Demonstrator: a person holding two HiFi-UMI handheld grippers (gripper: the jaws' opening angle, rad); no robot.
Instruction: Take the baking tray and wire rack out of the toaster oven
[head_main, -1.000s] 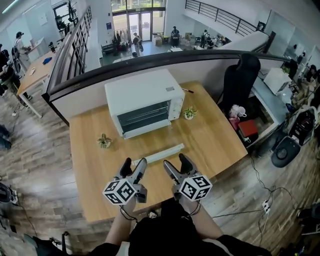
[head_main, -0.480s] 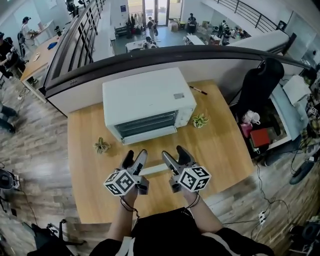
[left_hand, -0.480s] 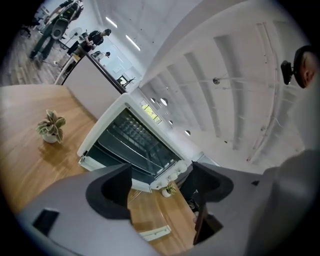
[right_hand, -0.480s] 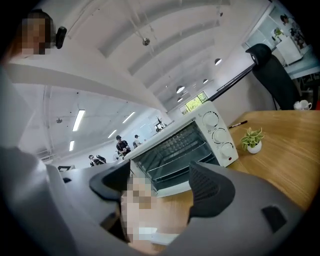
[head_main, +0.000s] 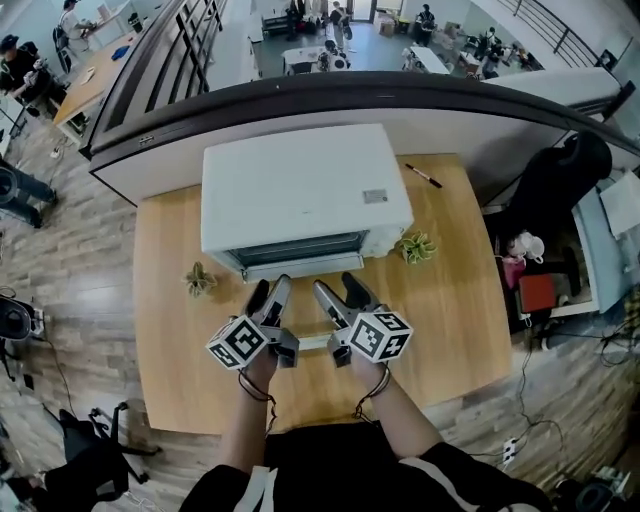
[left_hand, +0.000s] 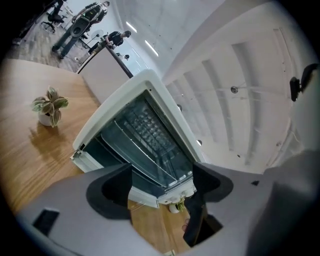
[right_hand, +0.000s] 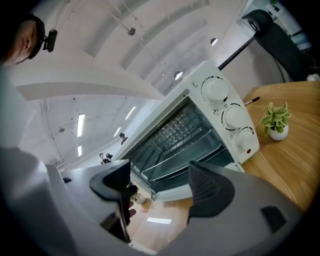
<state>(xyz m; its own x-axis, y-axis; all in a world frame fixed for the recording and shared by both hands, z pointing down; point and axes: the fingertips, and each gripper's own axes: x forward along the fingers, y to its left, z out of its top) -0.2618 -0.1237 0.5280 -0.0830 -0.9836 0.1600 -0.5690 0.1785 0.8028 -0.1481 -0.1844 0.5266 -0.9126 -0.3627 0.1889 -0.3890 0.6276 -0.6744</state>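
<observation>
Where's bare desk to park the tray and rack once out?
Biggest free patch: desk wood between the right plant, the right hand-held gripper and the front-right corner. Smaller: front-left corner, below the left plant. Crowded: before the toaster oven, where the left hand-held gripper, the right one and a white strip are.

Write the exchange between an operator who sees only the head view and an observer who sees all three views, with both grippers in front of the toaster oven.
Operator: Are my jaws holding anything?
Observer: No. The left gripper and right gripper are both open, with nothing between the jaws.
Operator: What's inside?
Observer: Through the toaster oven glass, the wire rack shows, with what looks like the baking tray under it.
Operator: Where are the controls?
Observer: Three knobs are stacked at the front's right end.
</observation>
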